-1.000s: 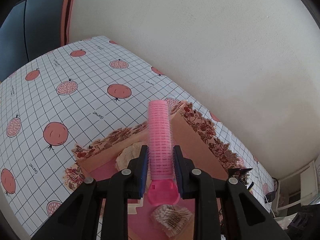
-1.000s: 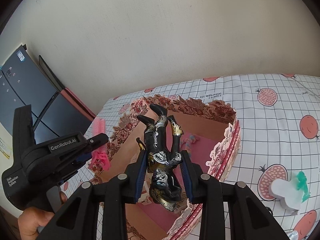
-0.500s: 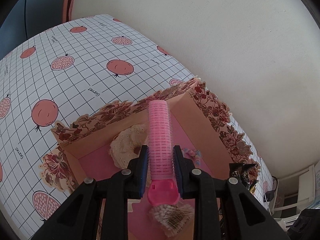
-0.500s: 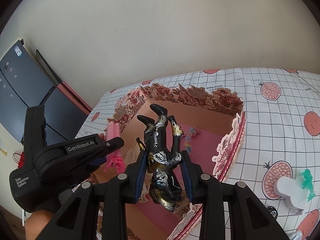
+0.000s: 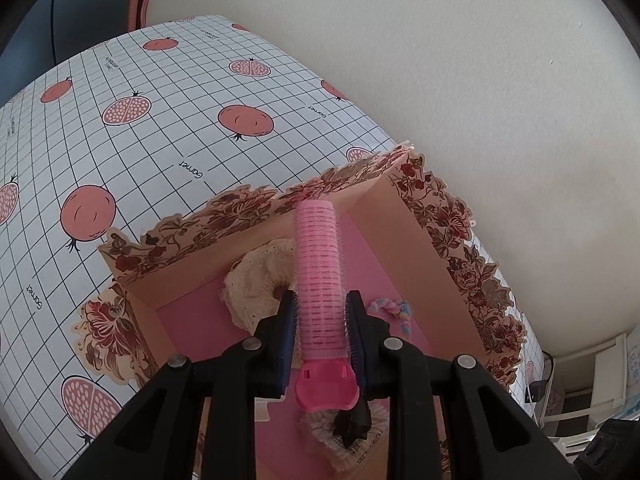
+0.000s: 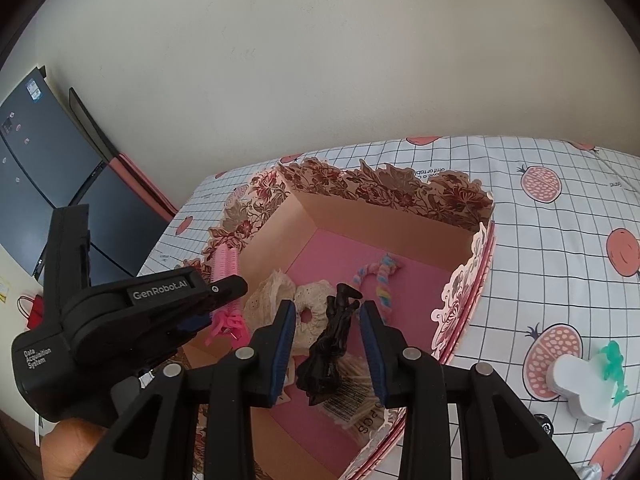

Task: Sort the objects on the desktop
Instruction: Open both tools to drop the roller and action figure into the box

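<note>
My left gripper [image 5: 320, 300] is shut on a pink hair roller [image 5: 319, 256], held over the inside of the floral-edged cardboard box [image 5: 440, 216]. From the right wrist, the left gripper [image 6: 224, 292] and the roller [image 6: 225, 264] are at the box's left wall [image 6: 384, 188]. My right gripper [image 6: 328, 308] hangs open above the box. A black toy figure [image 6: 326, 356] lies below it on a cotton swab packet [image 6: 356, 404], clear of both pads. In the left wrist view the figure [image 5: 352, 420] rests on that packet [image 5: 348, 448].
A cream lace scrunchie [image 5: 256, 276] and a pastel twisted cord [image 6: 380, 276] lie on the box's pink floor. On the pomegranate tablecloth [image 5: 160, 140], right of the box, a white stand [image 6: 576, 388] carries a green figurine [image 6: 614, 364]. Dark screens [image 6: 40, 168] stand left.
The black figure has left my right gripper's jaws and dropped into the box onto the swab packet. My left gripper has come down with the roller, closer to the box interior.
</note>
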Action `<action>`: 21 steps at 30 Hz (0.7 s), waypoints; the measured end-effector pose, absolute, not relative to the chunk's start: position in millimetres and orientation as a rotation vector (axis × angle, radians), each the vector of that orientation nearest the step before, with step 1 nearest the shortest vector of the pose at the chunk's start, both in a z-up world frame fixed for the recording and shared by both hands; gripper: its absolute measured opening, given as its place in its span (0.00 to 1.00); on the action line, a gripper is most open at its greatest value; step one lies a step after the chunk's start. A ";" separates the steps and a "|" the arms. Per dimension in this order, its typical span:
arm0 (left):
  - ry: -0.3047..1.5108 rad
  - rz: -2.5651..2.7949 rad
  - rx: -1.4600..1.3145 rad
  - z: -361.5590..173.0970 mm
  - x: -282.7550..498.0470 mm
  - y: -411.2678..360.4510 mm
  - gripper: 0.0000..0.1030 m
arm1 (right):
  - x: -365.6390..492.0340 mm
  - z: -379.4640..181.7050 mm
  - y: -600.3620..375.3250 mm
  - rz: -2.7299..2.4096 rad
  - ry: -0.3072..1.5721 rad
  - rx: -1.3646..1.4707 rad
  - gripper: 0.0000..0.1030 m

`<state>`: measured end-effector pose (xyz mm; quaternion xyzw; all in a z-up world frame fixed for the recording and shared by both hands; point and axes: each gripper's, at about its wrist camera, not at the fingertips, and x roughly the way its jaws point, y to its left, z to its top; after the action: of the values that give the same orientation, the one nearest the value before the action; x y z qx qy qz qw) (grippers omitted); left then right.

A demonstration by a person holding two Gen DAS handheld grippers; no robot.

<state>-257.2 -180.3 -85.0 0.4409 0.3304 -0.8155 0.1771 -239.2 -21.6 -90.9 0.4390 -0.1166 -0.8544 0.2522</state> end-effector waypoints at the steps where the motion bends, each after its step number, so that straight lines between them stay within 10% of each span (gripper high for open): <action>1: 0.936 -2.308 1.248 -84.9 -257.3 -180.3 0.25 | -238.8 -90.5 -21.2 -2.325 -0.316 1.192 0.35; 9: 0.891 -2.310 1.272 -81.9 -259.4 -173.1 0.26 | -240.6 -91.6 -26.1 -2.322 -0.301 1.212 0.35; 21: 0.849 -2.374 1.227 -54.7 -254.1 -162.9 0.62 | -231.8 -68.0 -17.7 -2.363 -0.293 1.159 0.45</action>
<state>-254.1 -162.9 -54.7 0.4315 0.2983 -0.8346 0.1681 -231.8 -17.7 -68.0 0.4245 -0.1072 -0.8653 0.2440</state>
